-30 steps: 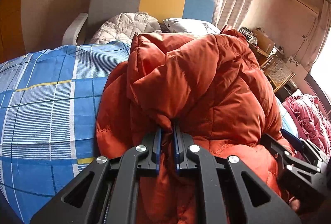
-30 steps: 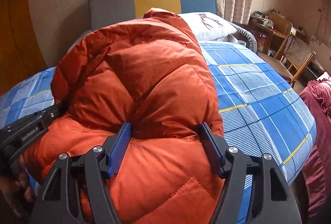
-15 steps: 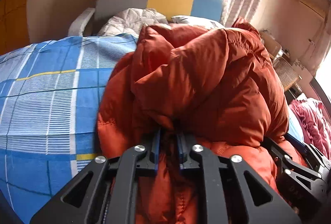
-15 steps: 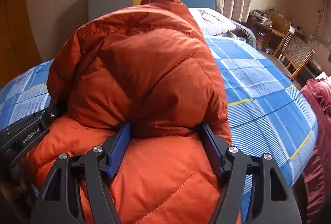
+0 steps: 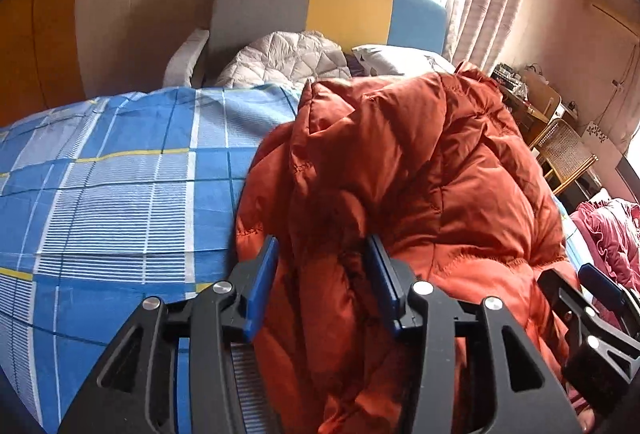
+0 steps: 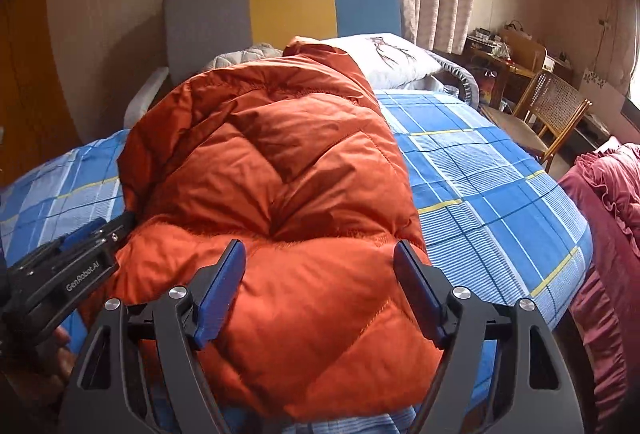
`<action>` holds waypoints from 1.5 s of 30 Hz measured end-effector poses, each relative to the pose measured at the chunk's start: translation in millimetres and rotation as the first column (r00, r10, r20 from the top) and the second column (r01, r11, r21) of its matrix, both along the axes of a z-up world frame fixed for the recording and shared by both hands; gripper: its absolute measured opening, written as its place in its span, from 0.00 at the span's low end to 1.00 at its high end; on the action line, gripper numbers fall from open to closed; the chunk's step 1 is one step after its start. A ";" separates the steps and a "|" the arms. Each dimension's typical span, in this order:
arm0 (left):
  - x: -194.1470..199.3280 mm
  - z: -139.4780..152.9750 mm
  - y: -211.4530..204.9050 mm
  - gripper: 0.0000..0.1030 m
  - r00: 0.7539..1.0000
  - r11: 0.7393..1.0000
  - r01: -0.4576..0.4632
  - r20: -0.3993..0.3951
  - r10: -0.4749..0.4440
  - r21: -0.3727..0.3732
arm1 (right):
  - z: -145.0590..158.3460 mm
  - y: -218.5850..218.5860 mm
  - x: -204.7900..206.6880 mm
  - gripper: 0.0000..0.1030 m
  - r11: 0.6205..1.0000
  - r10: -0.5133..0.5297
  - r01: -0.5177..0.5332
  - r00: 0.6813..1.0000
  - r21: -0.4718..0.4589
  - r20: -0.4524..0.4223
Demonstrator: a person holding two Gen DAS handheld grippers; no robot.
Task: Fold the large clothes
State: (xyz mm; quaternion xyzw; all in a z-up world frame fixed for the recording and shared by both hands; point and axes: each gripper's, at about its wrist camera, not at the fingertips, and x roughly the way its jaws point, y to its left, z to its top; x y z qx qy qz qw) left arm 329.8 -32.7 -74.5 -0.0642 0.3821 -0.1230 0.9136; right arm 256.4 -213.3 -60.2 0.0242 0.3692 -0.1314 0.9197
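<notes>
An orange puffer jacket (image 5: 420, 173) lies folded in a thick bundle on the bed with the blue checked cover (image 5: 120, 193). My left gripper (image 5: 322, 254) is at the bundle's near left edge. Its jaws are opening, and a loose fold of the jacket still sits between the blue pads without being pinched. In the right wrist view the jacket (image 6: 280, 153) fills the middle. My right gripper (image 6: 320, 254) straddles its near edge with jaws opening wide, and the pads stand off the padding. Each gripper shows in the other's view, the right gripper (image 5: 592, 294) and the left gripper (image 6: 80, 246).
A grey, yellow and blue headboard (image 6: 288, 13) stands at the far end, with a white quilted garment (image 5: 288, 61) and a pillow (image 6: 392, 61) before it. A wicker chair (image 6: 552, 113) and a desk stand to the right. Dark red ruffled fabric (image 6: 608, 234) lies off the bed's right edge.
The left jaws, pinched tight on a jacket fold before, have spread apart and let it go. The right jaws have widened a little. The raised upper fold has sunk lower onto the bundle.
</notes>
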 end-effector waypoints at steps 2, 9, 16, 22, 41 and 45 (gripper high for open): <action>-5.1 3.5 1.3 0.47 1.000 1.000 -0.003 0.004 0.003 -0.007 | 2.8 1.6 -4.1 0.74 1.000 0.011 -0.011 1.000 -0.001 0.005; -25.0 17.5 6.7 0.56 0.998 1.000 -0.012 0.054 0.012 -0.004 | 8.1 9.4 -18.0 0.74 1.000 0.014 -0.014 1.000 -0.025 0.019; -52.6 28.1 12.0 0.63 0.995 1.000 -0.017 0.096 0.017 0.003 | 18.3 18.7 -36.6 0.82 0.999 0.022 -0.020 0.998 -0.048 0.052; -74.0 32.7 17.4 0.74 0.993 1.000 -0.028 0.114 0.027 0.008 | 26.5 23.9 -51.3 0.86 0.998 0.019 -0.014 0.998 -0.069 0.068; -120.2 42.8 16.0 0.98 0.986 0.997 -0.045 0.165 0.034 0.063 | 30.3 24.6 -75.3 0.92 0.998 -0.015 0.021 0.996 -0.067 0.089; -122.6 41.1 15.8 0.98 0.987 0.997 -0.046 0.155 0.035 0.069 | 30.3 22.2 -78.1 0.93 0.997 -0.032 0.039 0.995 -0.068 0.094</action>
